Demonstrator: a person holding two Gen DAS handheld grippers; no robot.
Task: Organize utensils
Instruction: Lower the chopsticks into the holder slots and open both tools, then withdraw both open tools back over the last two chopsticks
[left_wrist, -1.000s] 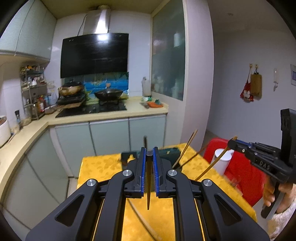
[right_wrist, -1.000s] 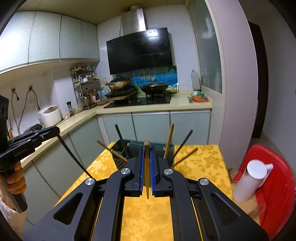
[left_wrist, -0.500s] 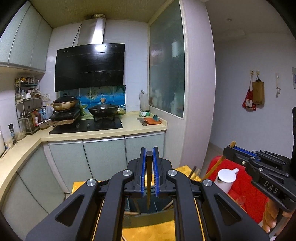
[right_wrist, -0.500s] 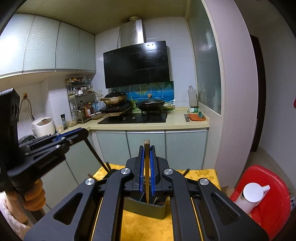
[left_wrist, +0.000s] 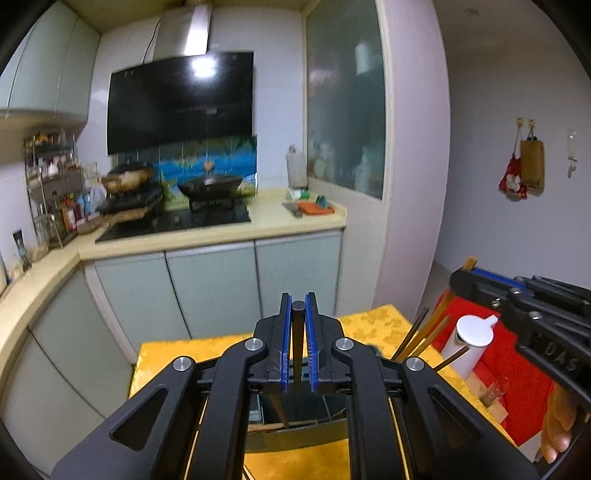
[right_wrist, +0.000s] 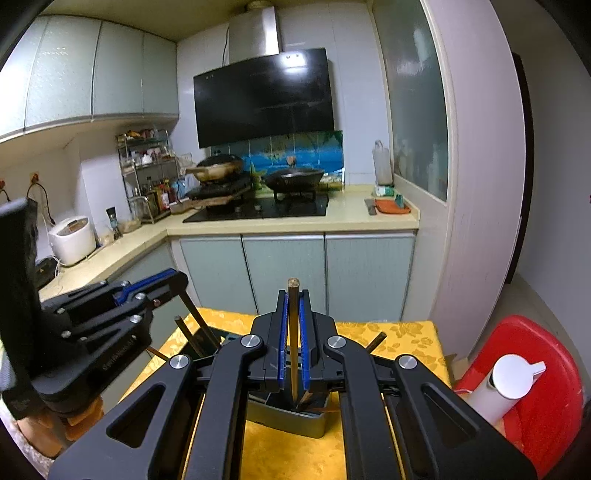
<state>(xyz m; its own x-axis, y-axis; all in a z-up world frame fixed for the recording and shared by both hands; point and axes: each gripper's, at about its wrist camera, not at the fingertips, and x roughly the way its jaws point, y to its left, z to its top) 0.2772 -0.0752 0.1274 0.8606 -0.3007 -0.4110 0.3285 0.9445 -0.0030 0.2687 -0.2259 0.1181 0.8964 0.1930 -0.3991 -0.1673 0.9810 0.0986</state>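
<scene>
My left gripper (left_wrist: 297, 306) is shut on a dark chopstick (left_wrist: 297, 347) that stands upright between the blue pads, its lower end over the dark grey utensil holder (left_wrist: 295, 437). My right gripper (right_wrist: 293, 297) is shut on a brown wooden chopstick (right_wrist: 293, 332), whose tip hangs just inside the same holder (right_wrist: 291, 421). Several chopsticks (left_wrist: 417, 336) lean out of the holder. Each view shows the other gripper beside it: the right gripper (left_wrist: 465, 275) with its wooden stick, the left gripper (right_wrist: 177, 277) with its dark stick (right_wrist: 195, 317).
The holder stands on a table with a yellow cloth (left_wrist: 166, 358). To the right is a red chair (right_wrist: 535, 339) with a white bottle (right_wrist: 513, 380) on it. Behind the table run the kitchen cabinets and a counter (right_wrist: 295, 221) with woks on a hob.
Both grippers have moved forward over the table, each still shut on its chopstick. The holder, which was further off, now lies right under the fingers.
</scene>
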